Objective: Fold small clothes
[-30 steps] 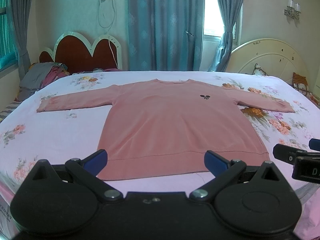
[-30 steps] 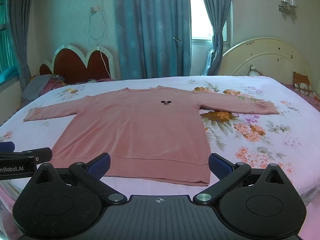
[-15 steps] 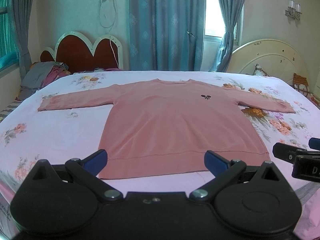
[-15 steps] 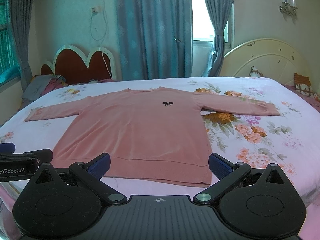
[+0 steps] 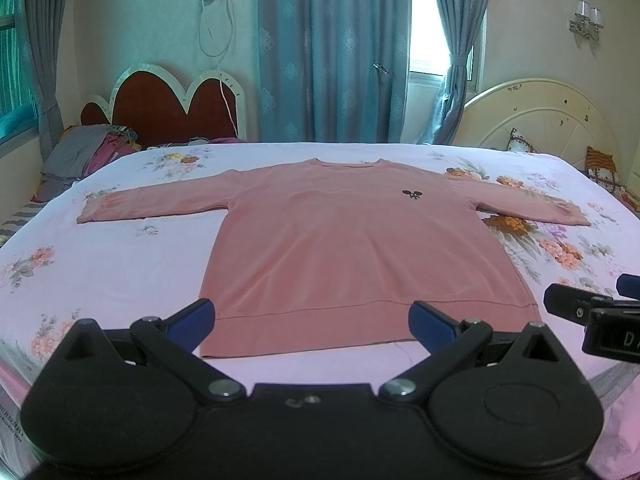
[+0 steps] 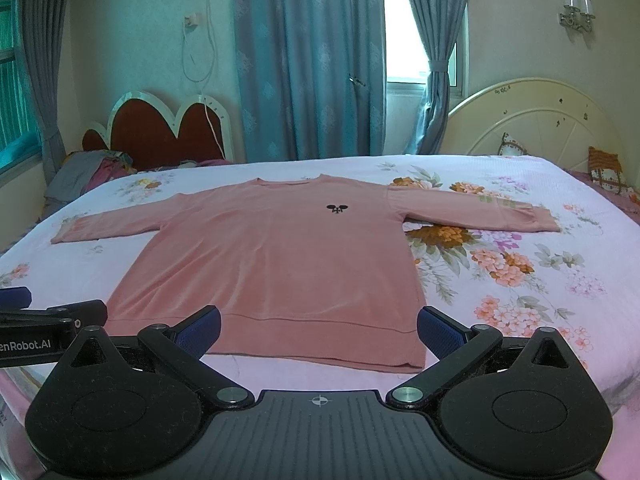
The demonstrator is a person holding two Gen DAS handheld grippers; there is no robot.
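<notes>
A pink long-sleeved sweater (image 5: 344, 248) lies flat, front up, on the floral bed sheet, both sleeves spread out sideways; it also shows in the right wrist view (image 6: 276, 264). A small black logo (image 5: 412, 194) sits on its chest. My left gripper (image 5: 312, 322) is open and empty, held just before the hem near the bed's front edge. My right gripper (image 6: 318, 330) is open and empty, before the hem's right part. The right gripper's side shows at the right of the left wrist view (image 5: 592, 312).
The bed (image 5: 100, 272) has a pink floral sheet. A red heart-shaped headboard (image 5: 168, 108) and a pile of clothes (image 5: 88, 152) stand at the far left. A cream headboard (image 5: 548, 120) and pillows are at the right. Blue curtains hang behind.
Both views have tilted up very slightly; the sweater sits a little lower in the frames. The sweater and both open grippers are otherwise unchanged.
</notes>
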